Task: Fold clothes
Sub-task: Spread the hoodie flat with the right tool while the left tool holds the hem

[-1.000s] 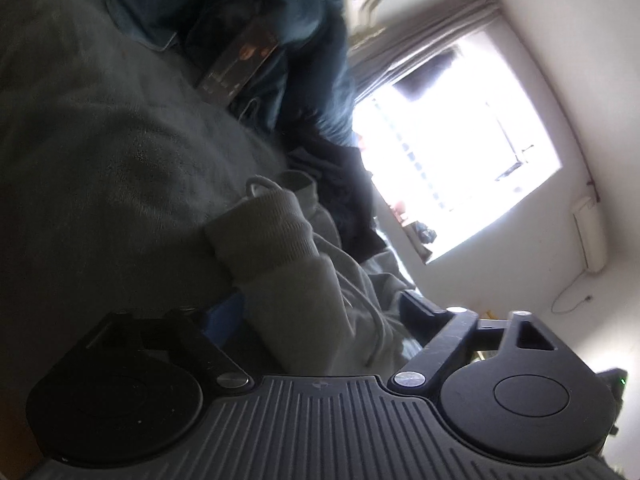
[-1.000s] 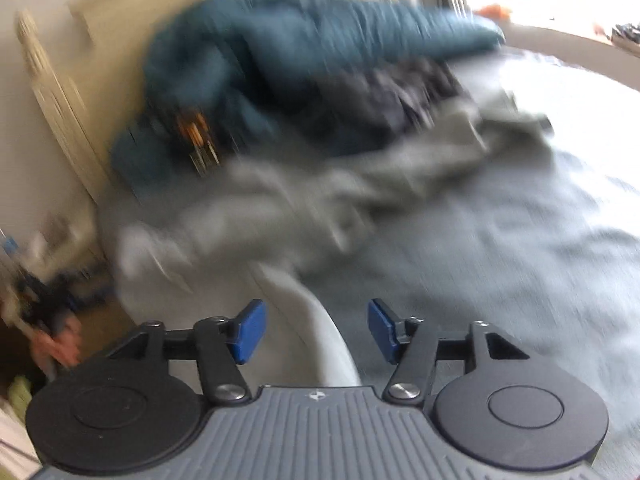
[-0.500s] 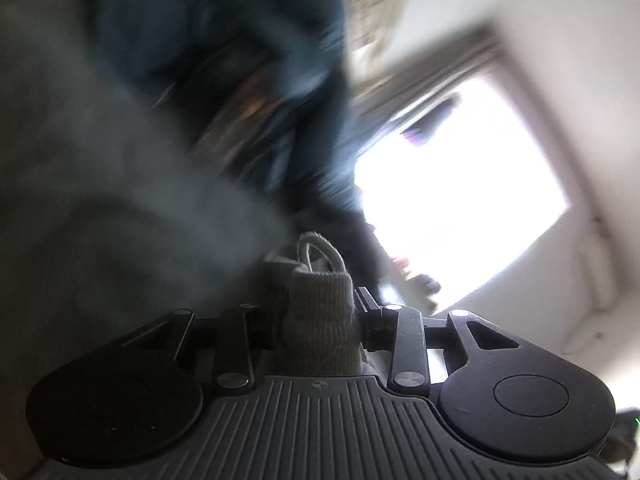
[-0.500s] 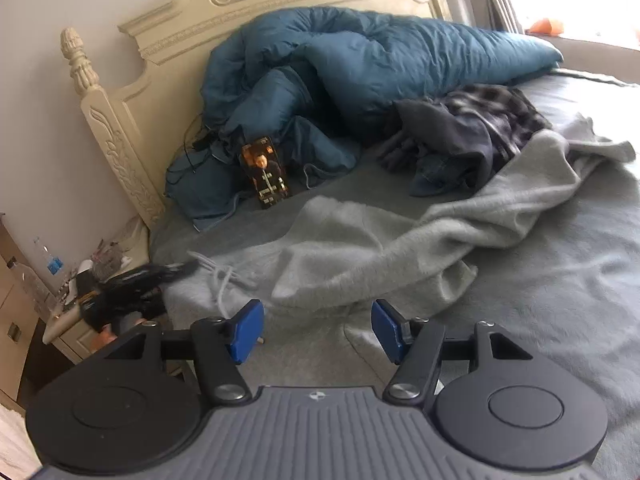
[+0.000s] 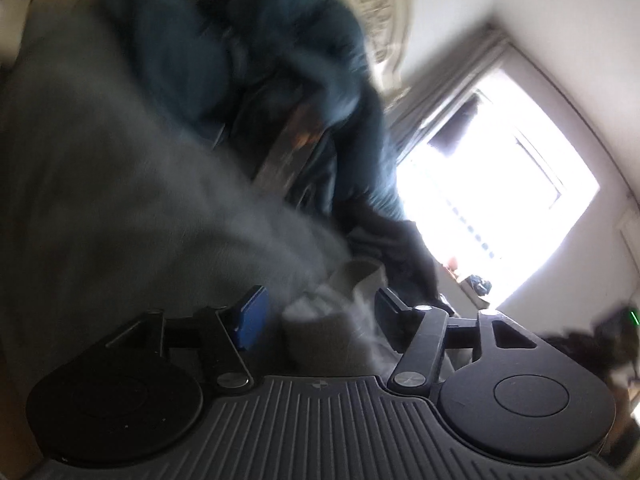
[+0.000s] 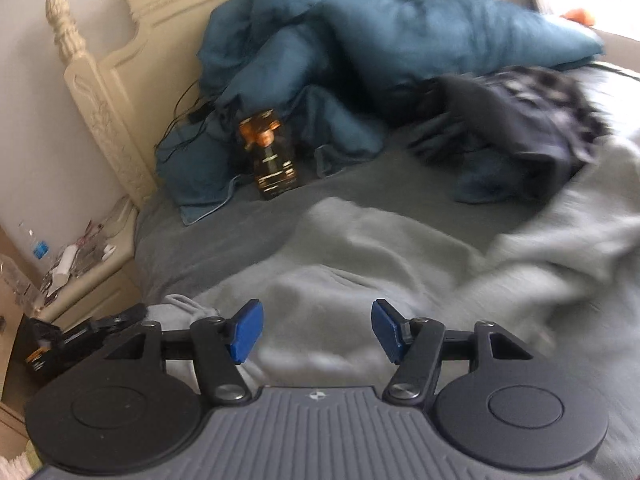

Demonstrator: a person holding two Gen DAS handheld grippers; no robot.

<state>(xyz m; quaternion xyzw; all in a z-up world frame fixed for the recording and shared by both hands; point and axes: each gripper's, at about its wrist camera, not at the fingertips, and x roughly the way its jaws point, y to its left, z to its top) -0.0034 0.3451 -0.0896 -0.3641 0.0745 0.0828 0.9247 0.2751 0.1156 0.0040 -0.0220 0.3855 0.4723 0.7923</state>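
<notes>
beside the blue duvet (image 6: pixel 360 40), a boxed figure's (image 6: pixel 272 160) label blurs unreadably.

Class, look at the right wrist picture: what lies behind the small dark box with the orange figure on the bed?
Behind the small dark box sits a crumpled teal duvet, with the cream carved headboard beyond. The duvet hides whatever lies beneath it.

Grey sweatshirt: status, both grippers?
Left gripper open, ribbed cuff loose between its fingers. Right gripper open, empty, over the grey fleece sweatshirt. Crumpled dark plaid clothes lie against its far edge.
</notes>
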